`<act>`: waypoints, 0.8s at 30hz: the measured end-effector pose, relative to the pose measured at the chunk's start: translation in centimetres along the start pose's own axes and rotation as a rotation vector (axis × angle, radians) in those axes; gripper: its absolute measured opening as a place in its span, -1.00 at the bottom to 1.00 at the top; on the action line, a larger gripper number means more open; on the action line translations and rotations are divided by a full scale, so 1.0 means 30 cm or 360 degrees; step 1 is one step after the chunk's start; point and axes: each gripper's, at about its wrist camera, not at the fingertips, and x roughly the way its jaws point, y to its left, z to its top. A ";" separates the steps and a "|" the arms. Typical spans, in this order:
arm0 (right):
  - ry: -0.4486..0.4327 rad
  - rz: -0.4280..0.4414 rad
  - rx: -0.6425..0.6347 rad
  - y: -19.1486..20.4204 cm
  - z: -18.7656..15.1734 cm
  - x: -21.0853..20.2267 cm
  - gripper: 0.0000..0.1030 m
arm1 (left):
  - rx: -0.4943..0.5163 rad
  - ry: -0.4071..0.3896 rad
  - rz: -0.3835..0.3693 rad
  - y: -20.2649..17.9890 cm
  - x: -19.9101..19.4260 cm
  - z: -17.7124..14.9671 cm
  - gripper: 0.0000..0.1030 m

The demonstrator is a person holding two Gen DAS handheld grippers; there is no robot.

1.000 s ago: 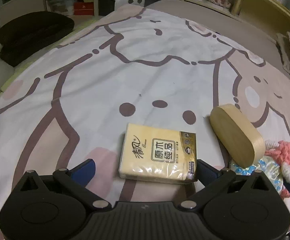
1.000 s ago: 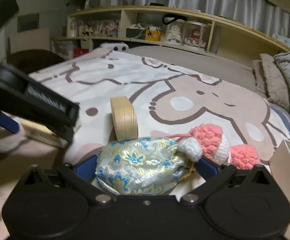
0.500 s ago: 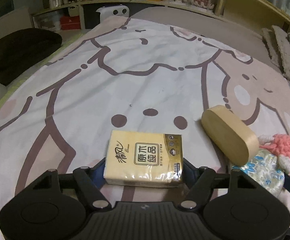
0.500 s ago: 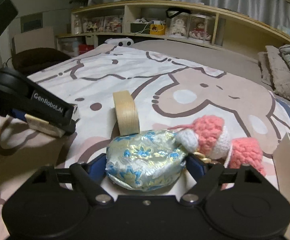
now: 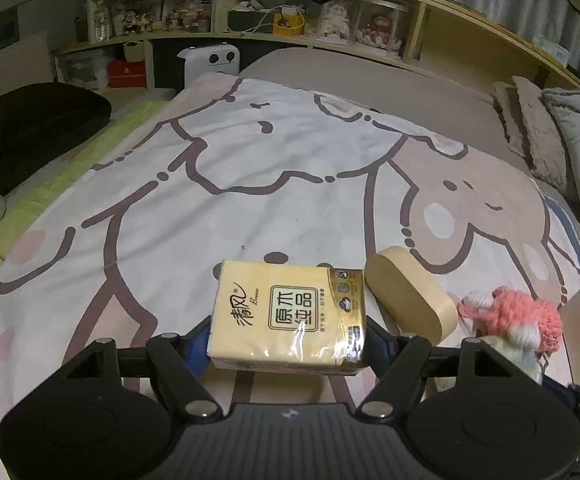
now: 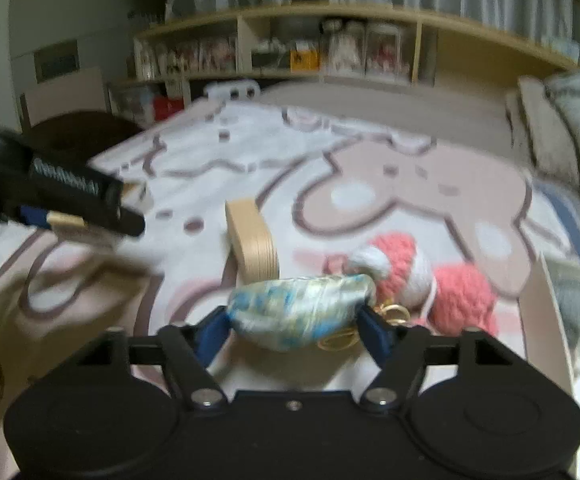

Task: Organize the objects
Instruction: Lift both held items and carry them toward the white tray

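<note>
My left tongs [image 5: 288,340] clamp tissue pack [image 5: 290,316] by short sides, flat, label up, raised off bed [image 5: 210,184] so it clears wooden oval box [image 5: 409,300] beside it. My right tongs [image 6: 291,330] pinch brocade pouch [image 6: 301,308] across width, gold ring dangling, pink crochet toy [image 6: 421,280] trailing, open carton [image 6: 545,312] at right likely destination. Versus earlier: both tongs stood wide around resting items, jaws just closed on them, both now off bedspread.
</note>
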 end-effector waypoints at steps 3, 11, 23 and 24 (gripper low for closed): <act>-0.0038 -0.0062 -0.0063 0.015 -0.028 -0.021 0.90 | -0.0003 0.0006 -0.0009 -0.001 0.002 0.001 0.44; -0.0017 -0.0038 -0.0222 0.042 -0.032 0.057 1.00 | 0.0014 0.0040 -0.0031 -0.011 0.026 -0.009 0.44; -0.0067 -0.0016 -0.0143 -0.003 -0.031 0.092 0.70 | 0.0032 0.0087 -0.0023 -0.028 0.071 -0.020 0.44; -0.0066 -0.0019 -0.0165 0.001 -0.032 0.087 0.69 | 0.0032 0.0087 -0.0025 -0.027 0.070 -0.020 0.44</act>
